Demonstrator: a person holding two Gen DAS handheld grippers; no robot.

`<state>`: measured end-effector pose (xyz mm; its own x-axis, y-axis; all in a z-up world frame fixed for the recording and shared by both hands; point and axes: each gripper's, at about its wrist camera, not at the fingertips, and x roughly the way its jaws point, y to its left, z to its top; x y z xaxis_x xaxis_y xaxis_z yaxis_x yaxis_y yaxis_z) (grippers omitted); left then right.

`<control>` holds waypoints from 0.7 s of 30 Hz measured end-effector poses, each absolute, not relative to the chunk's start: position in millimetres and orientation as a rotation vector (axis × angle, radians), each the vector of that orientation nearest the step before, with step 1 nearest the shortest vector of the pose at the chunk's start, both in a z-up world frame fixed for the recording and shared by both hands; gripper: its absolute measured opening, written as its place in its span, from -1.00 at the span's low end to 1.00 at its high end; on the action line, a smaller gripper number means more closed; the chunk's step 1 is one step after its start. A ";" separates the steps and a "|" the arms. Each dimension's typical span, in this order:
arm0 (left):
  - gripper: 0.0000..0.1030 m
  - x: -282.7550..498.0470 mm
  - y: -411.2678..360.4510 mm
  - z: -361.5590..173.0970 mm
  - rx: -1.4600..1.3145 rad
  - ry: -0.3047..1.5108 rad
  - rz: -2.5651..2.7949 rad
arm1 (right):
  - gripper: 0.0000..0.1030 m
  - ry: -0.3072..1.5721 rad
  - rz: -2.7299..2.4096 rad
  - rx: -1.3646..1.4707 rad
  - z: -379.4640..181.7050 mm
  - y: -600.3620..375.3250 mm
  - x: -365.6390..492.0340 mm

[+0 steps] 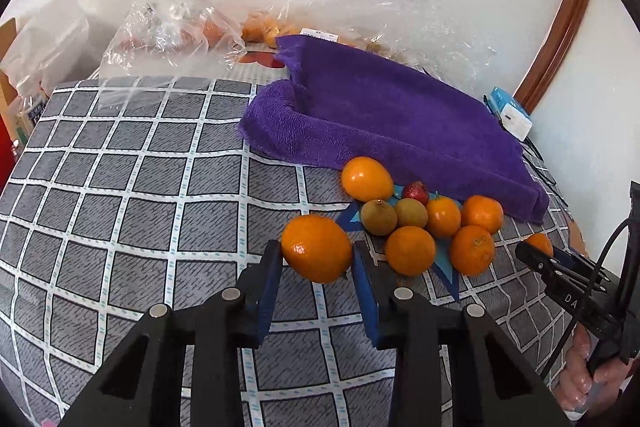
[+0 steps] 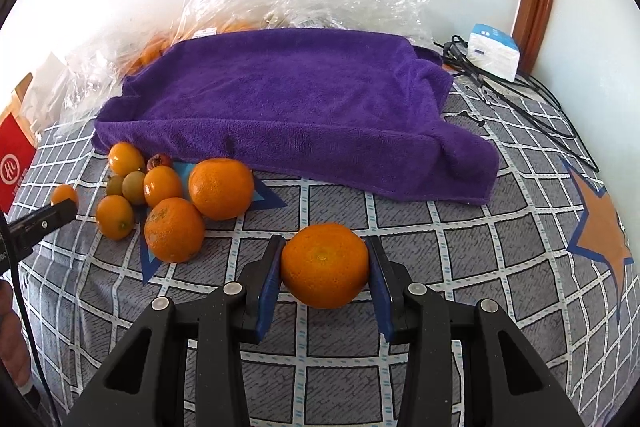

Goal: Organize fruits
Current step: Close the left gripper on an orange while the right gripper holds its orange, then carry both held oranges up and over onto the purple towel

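**Two round fruits, two thin grips**

The left claw [image 1: 316, 261] is closed on a mandarin [image 1: 316, 247], pinched near its lower half just off the checked bed cover [image 1: 140, 187]. The right claw [image 2: 325, 267] clamps a larger orange [image 2: 325, 265] squarely. The loose fruit pile [image 1: 424, 223] sits beside the purple towel [image 1: 380, 115]. The mandarin could roll out of the pads and scatter the pile; squeezing harder risks bruising.

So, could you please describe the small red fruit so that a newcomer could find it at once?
Start at the purple towel on the checked cloth. Below its front edge lies a cluster of fruit. The red fruit sits at the back, against the towel: the only red one, smaller than the oranges.
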<state>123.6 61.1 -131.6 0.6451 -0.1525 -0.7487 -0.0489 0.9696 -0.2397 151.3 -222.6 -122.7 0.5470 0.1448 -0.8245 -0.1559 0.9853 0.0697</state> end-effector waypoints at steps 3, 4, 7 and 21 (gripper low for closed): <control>-0.35 120.2 61.8 -127.1 -0.246 0.862 -0.054 | -0.22 0.963 0.175 -0.016 -116.5 -220.8 148.7; -0.35 118.8 62.2 -124.9 -0.248 0.860 -0.051 | -0.22 0.958 0.174 -0.019 -114.4 -219.8 147.6; -0.35 114.9 63.5 -118.3 -0.265 0.861 -0.049 | -0.22 0.950 0.173 -0.015 -107.9 -218.3 144.5; -0.35 103.8 59.7 -79.3 -0.275 0.837 -0.036 | -0.22 0.890 0.178 -0.018 -70.2 -220.9 133.4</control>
